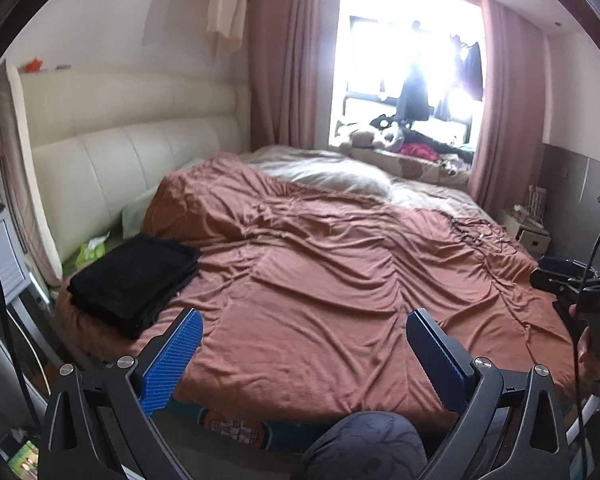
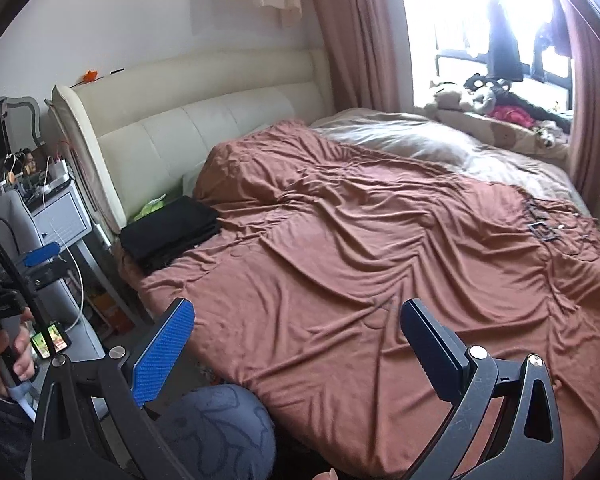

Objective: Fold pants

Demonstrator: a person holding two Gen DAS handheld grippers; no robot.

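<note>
Black pants (image 1: pixel 134 282) lie folded in a flat stack on the left side of the bed near the headboard; they also show in the right wrist view (image 2: pixel 172 232). My left gripper (image 1: pixel 302 326) is open and empty, held above the near edge of the brown duvet (image 1: pixel 340 280), to the right of the pants and apart from them. My right gripper (image 2: pixel 298 320) is open and empty, also above the near part of the duvet (image 2: pixel 380 260), well clear of the pants.
A cream padded headboard (image 1: pixel 120 160) stands at the left. A grey nightstand (image 2: pixel 56 216) with cables is beside the bed. Stuffed toys and clothes (image 1: pixel 400 140) sit on the window ledge. A green packet (image 1: pixel 92 250) lies by the pants. My knee (image 2: pixel 216 432) is at the bed's edge.
</note>
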